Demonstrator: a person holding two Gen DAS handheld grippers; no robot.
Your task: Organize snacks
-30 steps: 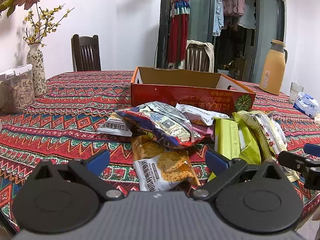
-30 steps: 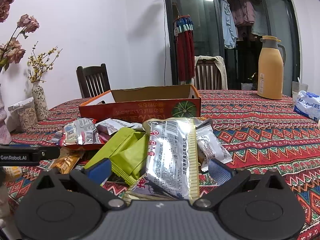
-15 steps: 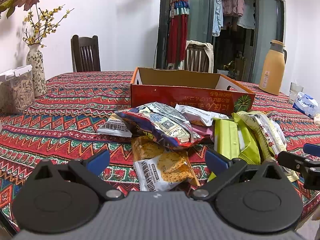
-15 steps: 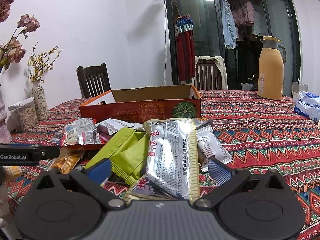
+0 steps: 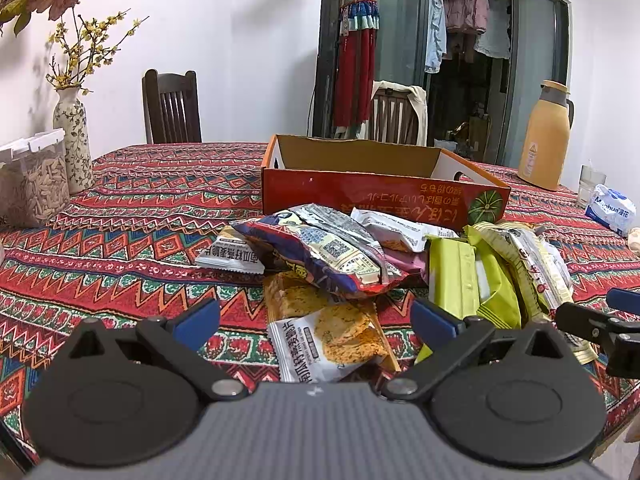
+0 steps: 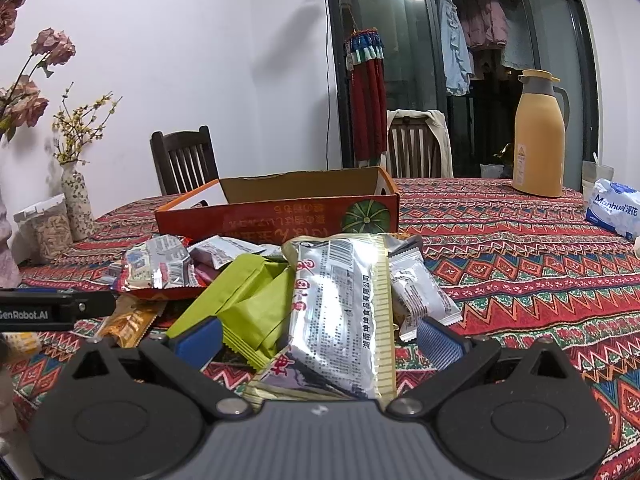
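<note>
A pile of snack packets lies on the patterned tablecloth in front of an open red cardboard box (image 5: 384,196), which also shows in the right wrist view (image 6: 280,216). My left gripper (image 5: 316,318) is open, its fingers either side of an orange cracker packet (image 5: 332,332) at the pile's near edge. A dark blue-and-red bag (image 5: 320,252) lies behind it. My right gripper (image 6: 318,338) is open around the near end of a long silver packet (image 6: 344,304). A green packet (image 6: 248,304) lies to its left, a small white packet (image 6: 420,296) to its right.
A vase (image 5: 74,144), a clear food container (image 5: 32,188), a yellow thermos (image 6: 538,136), a glass (image 6: 596,172) and a tissue pack (image 6: 614,208) stand on the table. Two chairs stand behind the table (image 5: 152,216). The right gripper's tip (image 5: 596,324) shows at the left view's right edge.
</note>
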